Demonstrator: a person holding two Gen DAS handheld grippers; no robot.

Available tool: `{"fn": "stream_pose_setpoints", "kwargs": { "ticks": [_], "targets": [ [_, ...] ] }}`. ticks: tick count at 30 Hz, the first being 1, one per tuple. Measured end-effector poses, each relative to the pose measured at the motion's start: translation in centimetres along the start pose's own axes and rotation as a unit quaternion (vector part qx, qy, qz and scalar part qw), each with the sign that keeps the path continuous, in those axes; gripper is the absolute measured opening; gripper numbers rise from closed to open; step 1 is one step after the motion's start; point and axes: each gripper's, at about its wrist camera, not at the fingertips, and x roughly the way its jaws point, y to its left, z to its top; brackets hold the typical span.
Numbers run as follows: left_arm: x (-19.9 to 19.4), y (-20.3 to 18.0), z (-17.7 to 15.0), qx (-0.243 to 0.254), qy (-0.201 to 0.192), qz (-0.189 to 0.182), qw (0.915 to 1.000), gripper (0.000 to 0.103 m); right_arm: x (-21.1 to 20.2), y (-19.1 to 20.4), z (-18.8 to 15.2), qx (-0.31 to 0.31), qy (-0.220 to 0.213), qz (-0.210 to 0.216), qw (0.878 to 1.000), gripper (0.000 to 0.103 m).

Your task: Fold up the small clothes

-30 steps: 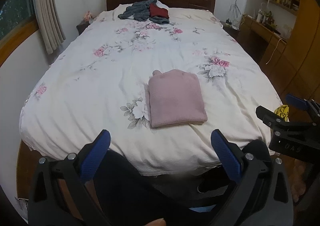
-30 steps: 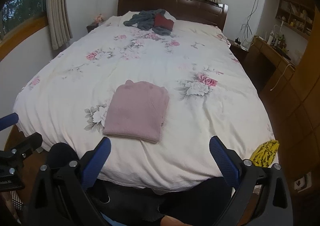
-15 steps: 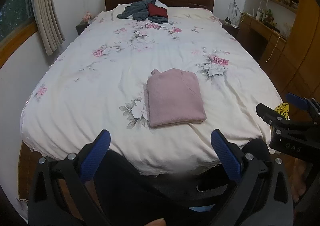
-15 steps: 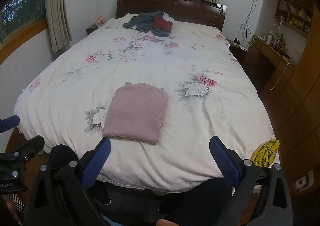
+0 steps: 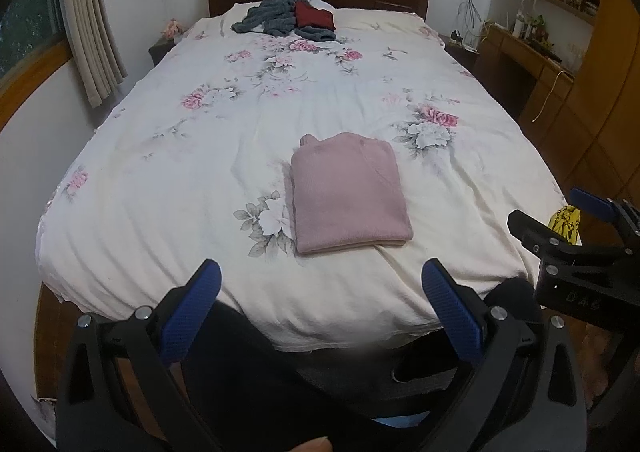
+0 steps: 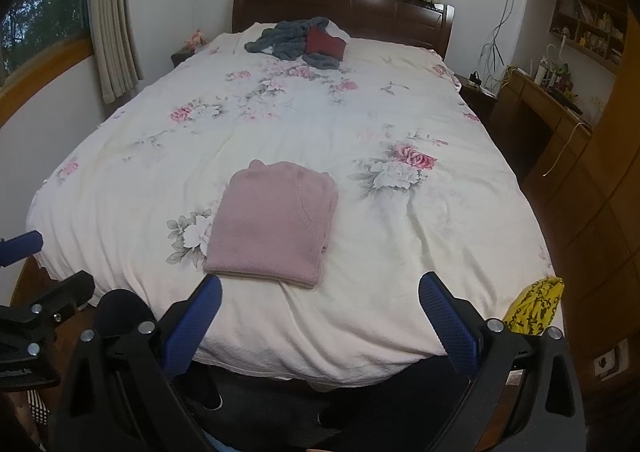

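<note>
Now the pink sweater lies folded into a neat rectangle on the floral bedspread, near the foot of the bed, so the step in hand looks like moving on to the next garment. The grey and red clothes heaped by the headboard are well apart from both tools; to do this well, I would reach past the folded piece without brushing it and lift one item by an edge. The left gripper and right gripper hang spread wide and empty just off the bed's foot, the sweater ahead of them, untouched.
</note>
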Motion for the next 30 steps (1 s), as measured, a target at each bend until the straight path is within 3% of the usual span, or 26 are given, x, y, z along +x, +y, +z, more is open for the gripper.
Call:
{"fn": "stream_pose_setpoints", "kwargs": {
  "ticks": [30],
  "targets": [
    [0.17, -0.06, -0.10, -0.005, 0.000, 0.002, 1.0000, 0.100, 0.58, 0.40, -0.17, 0.000, 0.002, 0.002, 1.000, 0.099]
  ]
}}
